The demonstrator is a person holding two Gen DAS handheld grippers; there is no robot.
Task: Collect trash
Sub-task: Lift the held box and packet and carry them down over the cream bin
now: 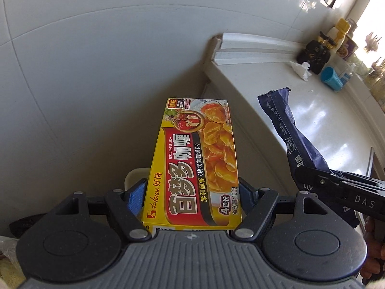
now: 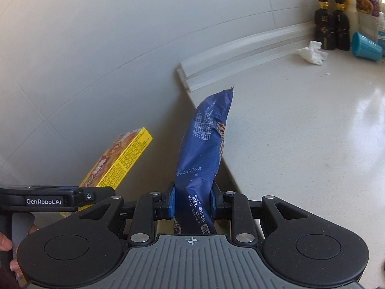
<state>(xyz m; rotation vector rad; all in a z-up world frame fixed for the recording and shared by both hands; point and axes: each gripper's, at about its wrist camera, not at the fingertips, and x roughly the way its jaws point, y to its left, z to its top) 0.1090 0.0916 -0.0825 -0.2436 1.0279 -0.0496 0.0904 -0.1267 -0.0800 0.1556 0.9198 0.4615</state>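
Left gripper [image 1: 192, 197] clamping yellow curry box [image 1: 192, 163]; right gripper [image 2: 191, 203] pinching blue wrapper [image 2: 204, 149]; both past counter [image 2: 312, 132] edge; crumpled tissue [image 2: 312, 53] beyond.

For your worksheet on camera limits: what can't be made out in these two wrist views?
- Where the trash goes: no bin shows in either view.
- Yellow curry box: near end hidden by the left gripper body.
- Blue snack wrapper: lower end behind the right gripper.
- Dark bottles: labels too small.
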